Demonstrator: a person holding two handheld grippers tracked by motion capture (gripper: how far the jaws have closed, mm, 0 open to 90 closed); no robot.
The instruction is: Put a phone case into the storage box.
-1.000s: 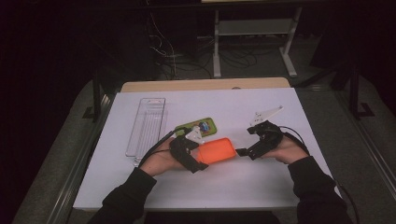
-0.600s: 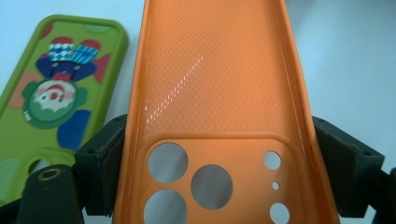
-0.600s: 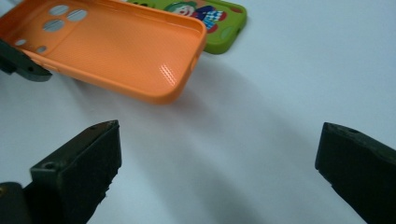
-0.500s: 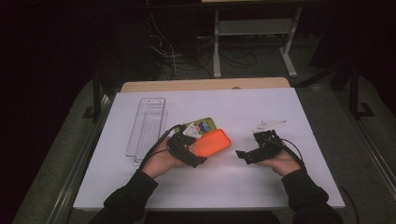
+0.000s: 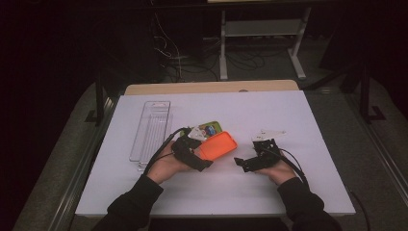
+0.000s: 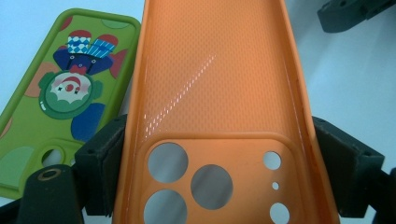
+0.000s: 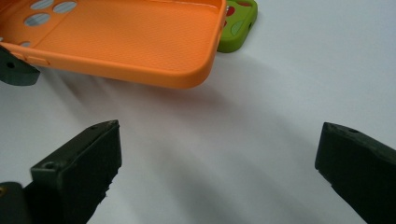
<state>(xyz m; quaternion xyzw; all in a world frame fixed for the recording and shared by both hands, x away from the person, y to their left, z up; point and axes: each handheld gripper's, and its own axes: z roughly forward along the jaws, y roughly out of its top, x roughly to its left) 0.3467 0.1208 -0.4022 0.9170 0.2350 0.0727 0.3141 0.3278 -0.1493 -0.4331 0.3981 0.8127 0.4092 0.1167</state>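
An orange phone case point(image 5: 220, 145) is held above the white table point(image 5: 298, 187), inner side up. My left gripper point(image 5: 204, 155) is shut on its camera-cutout end. In the left gripper view both black pads point(image 6: 100, 158) press the side walls of the orange case point(image 6: 219, 79), and my left gripper point(image 6: 219, 163) holds it. A green patterned phone case point(image 5: 210, 128) lies flat on the table just behind it, also seen as the green case point(image 6: 56, 93). My right gripper point(image 5: 242, 163) stands open to the right of the orange case, apart from it. Its jaws point(image 7: 217, 163) are spread wide over bare table, with the orange case point(image 7: 126, 37) ahead of them.
A clear plastic tray point(image 5: 151, 129) lies lengthwise at the left of the table. A wooden strip point(image 5: 211, 88) runs along the table's far edge. Beyond it stand a dark floor with cables and a desk frame point(image 5: 260, 33).
My right gripper has come away from the orange case's right end, moving right and down toward the table. The left gripper keeps the case, whose free end has swung slightly away from me.
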